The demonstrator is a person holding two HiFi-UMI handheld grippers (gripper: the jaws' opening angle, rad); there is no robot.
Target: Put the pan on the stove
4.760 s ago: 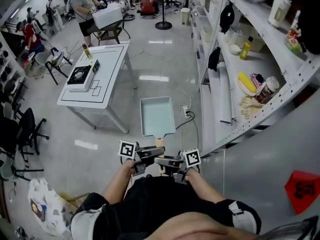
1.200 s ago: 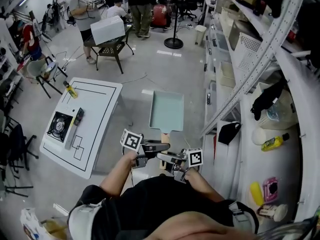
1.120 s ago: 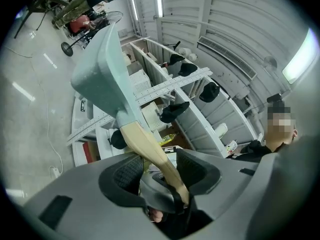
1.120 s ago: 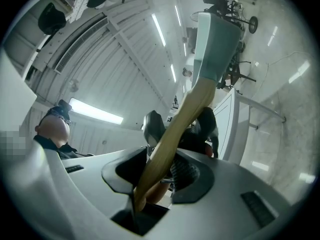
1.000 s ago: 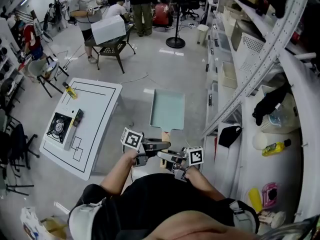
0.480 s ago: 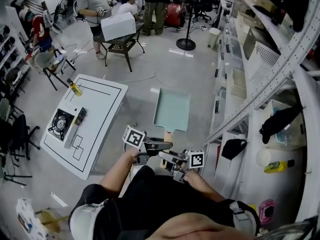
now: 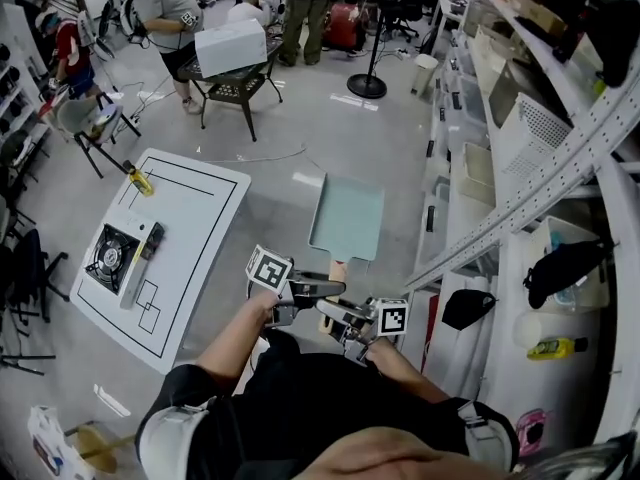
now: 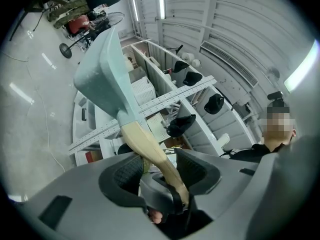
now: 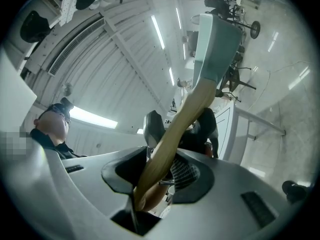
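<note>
In front of the person's body, above the grey floor point(image 7: 290, 183), a pale green rectangular pan point(image 7: 347, 217) is held out in the air by its wooden handle point(image 7: 336, 270), well apart from the table. The handle is clamped by both tools at once: the left gripper point(image 7: 328, 288) is closed on it from the left and the right gripper point(image 7: 330, 313) from the right, just nearer the body.

In the left gripper view the handle point(image 8: 150, 149) is seen running up between the two dark pads of the left gripper point(image 8: 157, 171), pressed there, with the pan point(image 8: 102, 69) tilted away above it. In the right gripper view the same handle point(image 9: 175, 134) is gripped between the pads of the right gripper point(image 9: 155, 171), and the pan point(image 9: 215, 44) is shown edge-on against the ceiling lights.

The stove point(image 7: 112, 256) (a small black burner) is set on the white table point(image 7: 190, 233) at the left of the head view, near the table's left edge. A yellow bottle point(image 7: 140, 180) is laid at the table's far corner. White shelving point(image 7: 540, 183) is seen along the right side.
</note>
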